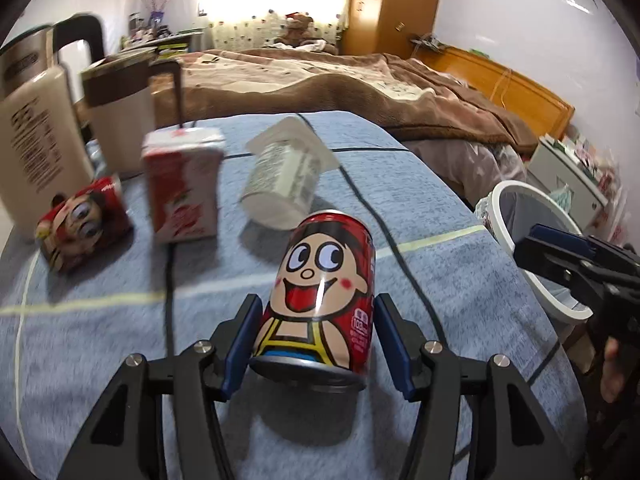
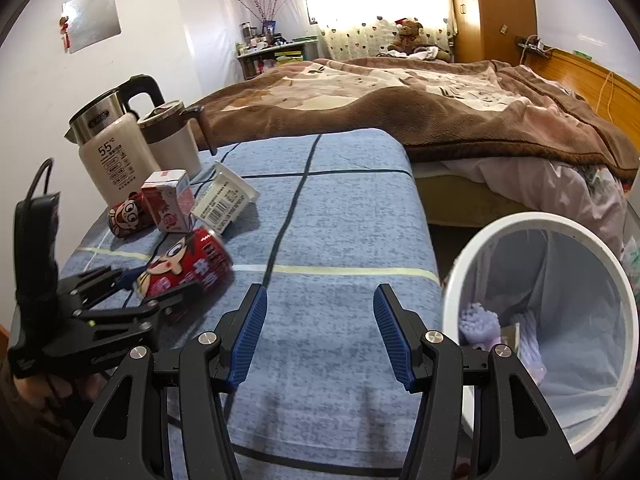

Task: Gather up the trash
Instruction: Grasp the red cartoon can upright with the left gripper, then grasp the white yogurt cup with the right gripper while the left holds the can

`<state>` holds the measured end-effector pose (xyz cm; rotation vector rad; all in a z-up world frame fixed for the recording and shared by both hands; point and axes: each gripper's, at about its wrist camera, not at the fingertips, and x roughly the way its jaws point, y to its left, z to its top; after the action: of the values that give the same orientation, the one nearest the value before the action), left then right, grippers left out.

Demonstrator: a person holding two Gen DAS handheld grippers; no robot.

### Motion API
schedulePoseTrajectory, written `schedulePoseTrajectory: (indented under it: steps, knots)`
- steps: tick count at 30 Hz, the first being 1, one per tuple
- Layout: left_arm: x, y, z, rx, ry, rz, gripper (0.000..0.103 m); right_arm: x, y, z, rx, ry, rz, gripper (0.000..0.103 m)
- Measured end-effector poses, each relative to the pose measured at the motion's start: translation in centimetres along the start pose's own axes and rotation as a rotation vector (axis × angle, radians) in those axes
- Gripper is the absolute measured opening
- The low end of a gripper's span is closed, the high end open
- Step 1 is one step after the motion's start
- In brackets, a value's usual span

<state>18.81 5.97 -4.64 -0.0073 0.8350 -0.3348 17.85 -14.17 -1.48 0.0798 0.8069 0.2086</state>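
Bracketing the red cartoon can (image 1: 320, 296) with left gripper (image 1: 316, 344) jaws spread, pads not visibly touching — right gripper (image 2: 318, 336) gaping over bare blue cloth (image 2: 340, 216). Lying on its side, likely being light, thin-walled, slick; gripping mid-body, gently. Crowding beyond: white cup (image 1: 286, 178), carton (image 1: 182, 184), second can (image 1: 82, 222), kettle (image 1: 36, 136). Waiting rightward — white bin (image 2: 472, 264).
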Motion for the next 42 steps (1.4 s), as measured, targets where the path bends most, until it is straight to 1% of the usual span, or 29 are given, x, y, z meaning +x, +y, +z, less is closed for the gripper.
schedulePoseTrajectory:
  steps: [4,7,10,13,17,20,23,27,32,36,42]
  knots:
    - [-1.6,1.9,-1.0,-0.068,-0.027,0.031,0.059,0.7,1.0,0.4,-0.003,0.005,0.016,0.056]
    - [-2.7,3.4,-1.7,-0.111,-0.054,0.088,0.058,1.7,2.0,0.8,-0.006,0.013,0.038,0.056]
    - [-3.5,5.0,-1.9,-0.173,-0.077,0.09,0.055,2.8,2.9,1.4,0.002,0.025,0.064,0.056]
    - [-3.9,5.5,-1.6,-0.179,-0.101,0.114,0.055,3.8,4.3,2.1,-0.005,0.028,0.087,0.056]
    - [-3.5,6.2,-1.7,-0.191,-0.094,0.081,0.055,5.4,5.8,3.1,0.001,0.047,0.118,0.056]
    - [-3.0,5.8,-1.4,-0.183,-0.092,0.074,0.055,6.4,6.6,3.9,0.0,0.043,0.124,0.056]
    - [-2.2,6.0,-1.3,-0.198,-0.072,0.053,0.056,7.4,6.6,4.7,0.034,0.048,0.136,0.056]
    - [-1.9,6.4,-1.3,-0.215,-0.069,0.061,0.056,8.6,6.6,5.8,0.075,0.048,0.158,0.056]
    - [-2.4,7.1,-1.2,-0.232,-0.093,0.081,0.056,10.4,7.0,7.2,0.124,0.059,0.189,0.056]
    - [-2.6,8.1,-1.1,-0.272,-0.098,0.076,0.056,11.8,7.3,7.9,0.155,0.075,0.174,0.056]
    - [-2.2,8.8,-1.2,-0.296,-0.09,0.07,0.057,13.9,7.7,8.4,0.162,0.118,0.143,0.056]
